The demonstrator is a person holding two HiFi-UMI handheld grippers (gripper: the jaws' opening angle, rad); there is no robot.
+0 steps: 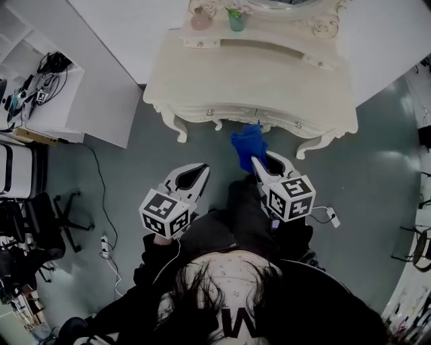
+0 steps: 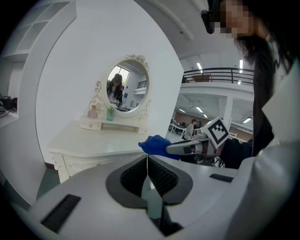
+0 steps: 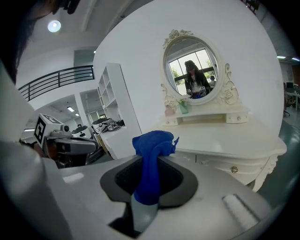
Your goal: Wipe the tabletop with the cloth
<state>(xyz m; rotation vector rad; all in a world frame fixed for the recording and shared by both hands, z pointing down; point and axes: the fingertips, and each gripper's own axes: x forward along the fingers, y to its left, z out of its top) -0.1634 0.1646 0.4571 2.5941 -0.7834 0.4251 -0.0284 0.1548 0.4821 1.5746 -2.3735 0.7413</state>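
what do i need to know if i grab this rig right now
Left claw: shut, empty, held short of the table.
Right claw: shut on the blue cloth, which hangs in the air near the table's front edge.
Tabletop: cloth not on it yet; a pink bottle and green cup sit at the back under the mirror.
Done: cloth is in hand.
Left: lower it onto the tabletop and wipe.

soft blue cloth [image 3: 151, 154], glossy cream tabletop [image 1: 256, 77]
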